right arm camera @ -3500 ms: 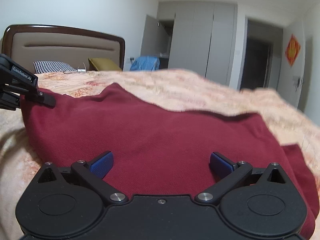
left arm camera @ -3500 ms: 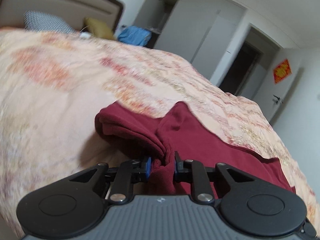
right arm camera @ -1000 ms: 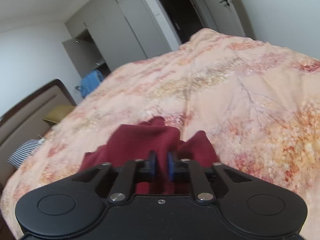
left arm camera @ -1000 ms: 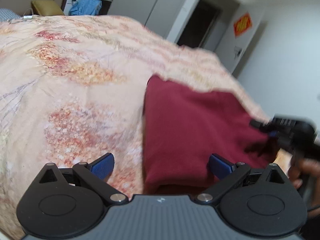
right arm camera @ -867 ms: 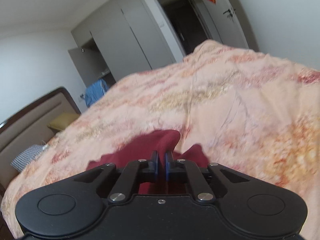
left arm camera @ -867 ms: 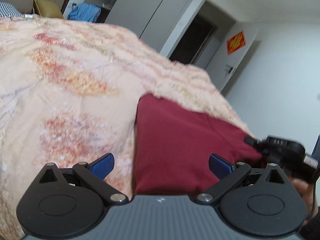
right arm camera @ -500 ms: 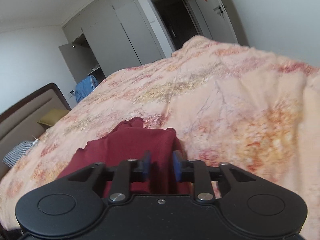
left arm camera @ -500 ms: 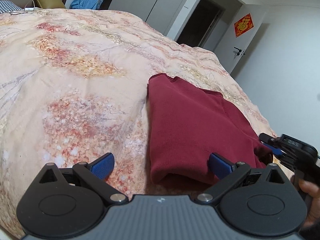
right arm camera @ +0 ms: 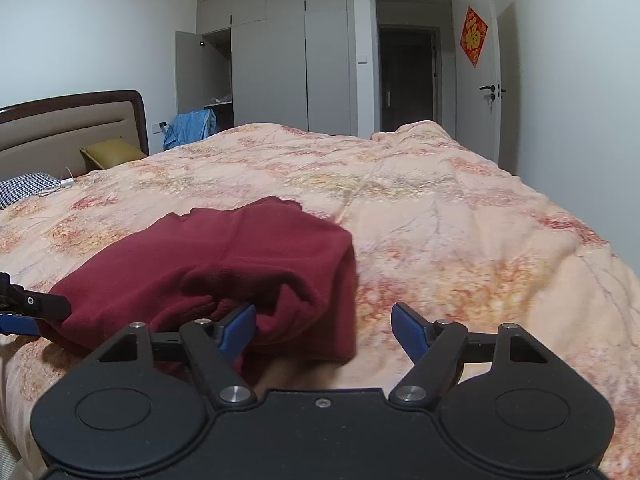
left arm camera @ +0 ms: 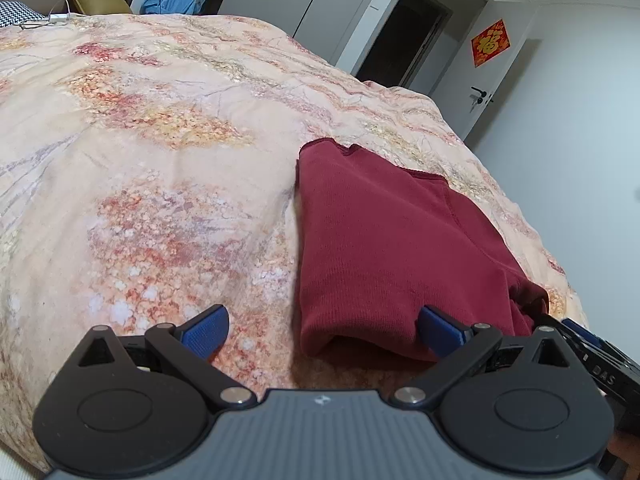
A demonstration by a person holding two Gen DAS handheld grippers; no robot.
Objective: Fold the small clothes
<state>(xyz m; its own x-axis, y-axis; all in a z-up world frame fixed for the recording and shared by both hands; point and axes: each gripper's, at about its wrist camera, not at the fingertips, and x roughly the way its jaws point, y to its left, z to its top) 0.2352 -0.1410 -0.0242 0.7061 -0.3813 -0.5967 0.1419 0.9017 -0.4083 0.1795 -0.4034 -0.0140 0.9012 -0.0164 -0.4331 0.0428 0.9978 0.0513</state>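
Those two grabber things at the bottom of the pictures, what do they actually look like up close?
Both are matte black. The left gripper has a ribbed grey body with a small white logo; the right gripper has a plain black body. Each has two round discs, angular link arms with silver pins, and blue ridged fingertips. No cables or sleeves show.

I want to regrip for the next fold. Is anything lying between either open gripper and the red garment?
Nothing visible does. The red garment lies folded on the floral bedspread, directly ahead of the left gripper and the right gripper, both open. Only bare bedspread lies alongside it.
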